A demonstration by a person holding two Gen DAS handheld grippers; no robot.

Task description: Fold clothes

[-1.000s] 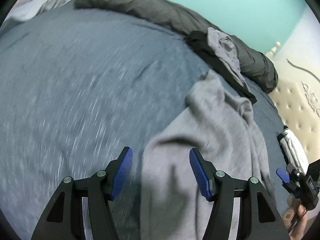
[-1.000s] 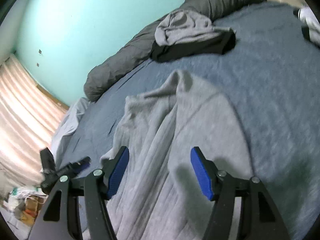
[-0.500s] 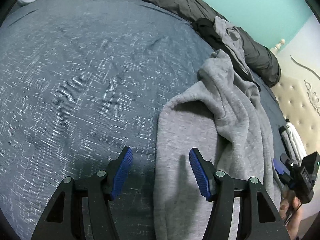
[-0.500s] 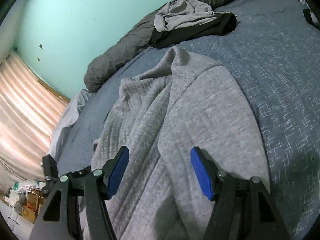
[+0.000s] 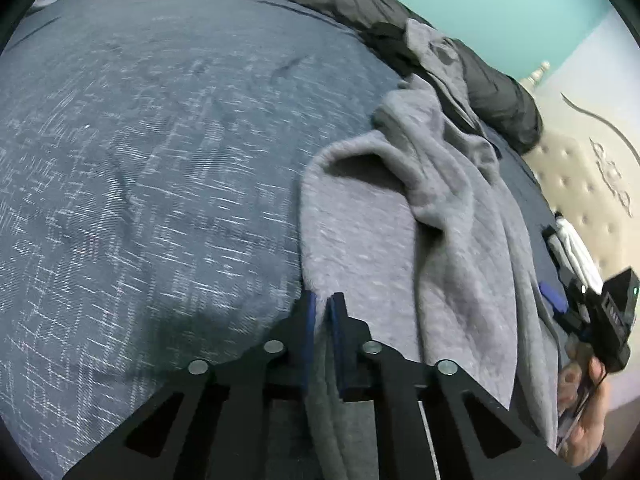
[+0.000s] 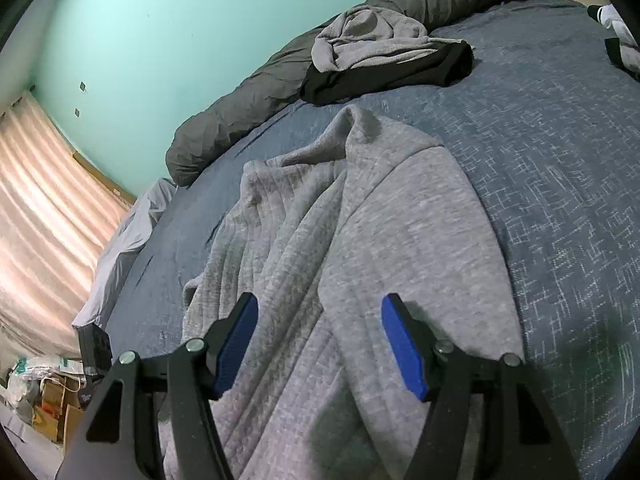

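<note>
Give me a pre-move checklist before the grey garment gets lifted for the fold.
1. Left gripper clamped on the grey garment: ok, fingers closed on its left edge.
2. Right gripper clamped on the garment: not ok, fingers wide open above the fabric.
3. Garment lying flat: not ok, ridges bunch along its middle.
4. Grey and black clothes pile apart from the garment: ok in the right wrist view.
5. Bedspread left of the garment has room for the fold: ok.
6. How many layers the left gripper holds: cannot tell.
</note>
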